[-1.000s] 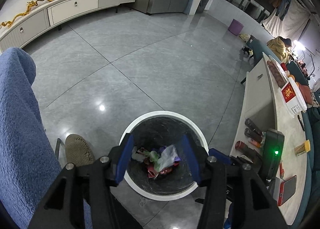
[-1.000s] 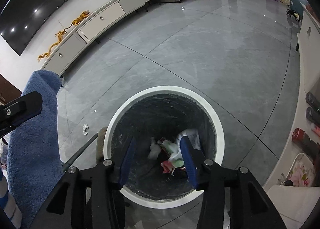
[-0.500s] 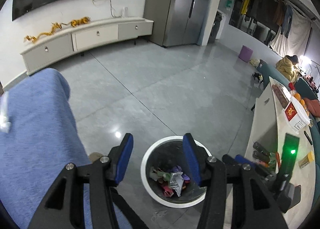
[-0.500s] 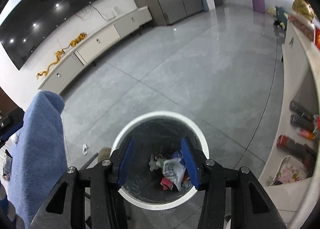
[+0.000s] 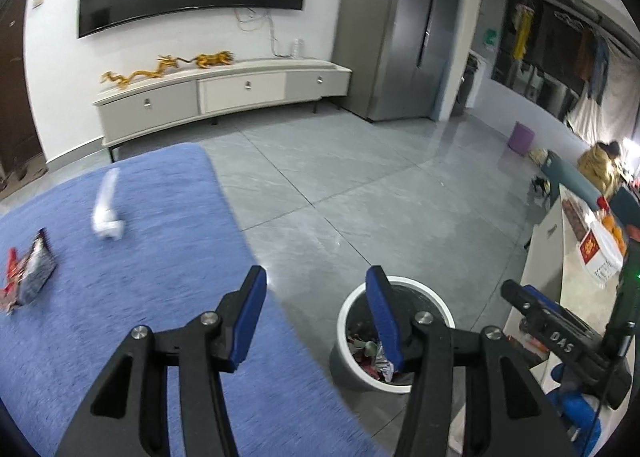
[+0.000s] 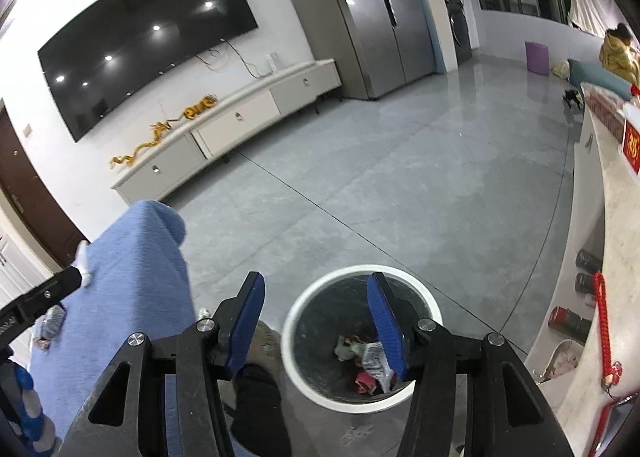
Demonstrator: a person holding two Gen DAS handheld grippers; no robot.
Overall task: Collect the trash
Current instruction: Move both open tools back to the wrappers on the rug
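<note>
Both tools are empty. The left tool (image 5: pixel 316 317) has its blue pads spread w/ nothing between them; the right tool (image 6: pixel 316 321) is spread about the same, also bare (a wrapper seen between its pads lies down in the bin, not gripped).

What's left to collect sits on the blue cloth-covered surface (image 5: pixel 120 297) — can't tell if it's a bed or a sofa. Two pieces show in the left view: a crumpled white tissue (image 5: pixel 106 205), long axis running roughly away from the camera, and a red-and-silver snack wrapper (image 5: pixel 28 281) near the left edge, lying flat. Both are well apart from the left tool, up and to its left. The white trash bin (image 5: pixel 344 337) w/ earlier scraps inside is on the floor to the right of that surface, just under the left tool's right pad.

The relation that counts: trash lies left, bin lies right. The left tool is the nearer one, I'd judge; in the right view the cloth surface is only a narrow strip at far left. The next reach prob. means swinging left and down, the tissue being closer to the tool's line than the wrapper.
</note>
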